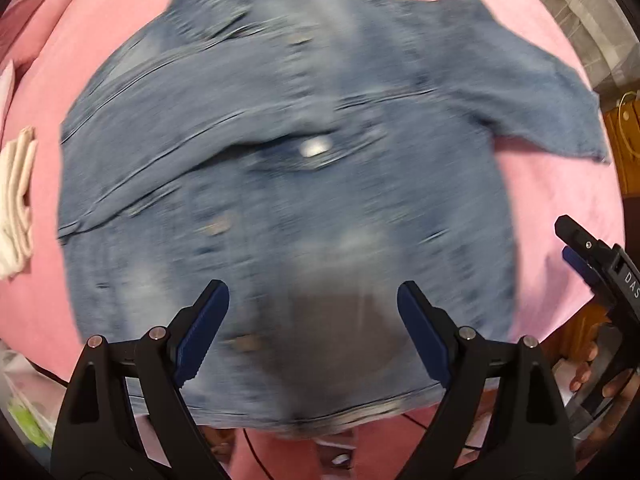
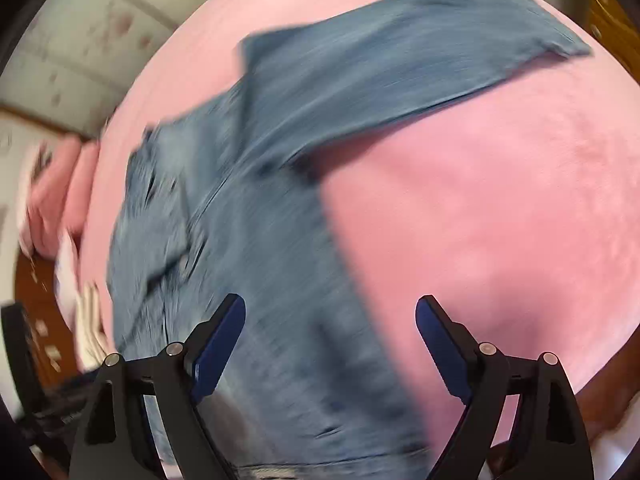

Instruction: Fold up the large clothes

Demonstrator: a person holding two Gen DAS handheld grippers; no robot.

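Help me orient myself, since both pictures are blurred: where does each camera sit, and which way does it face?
Left wrist: on the left gripper, facing down onto the denim jacket; own open fingers, right gripper and a hand show.
Right wrist: on the right gripper, angled down over the jacket's sleeve; open fingers show.
Shared: the jacket and the pink bedcover.

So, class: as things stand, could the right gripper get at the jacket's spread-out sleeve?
Probably yes. The right gripper is open and empty, and the sleeve lies flat on the pink bedcover with nothing over it.
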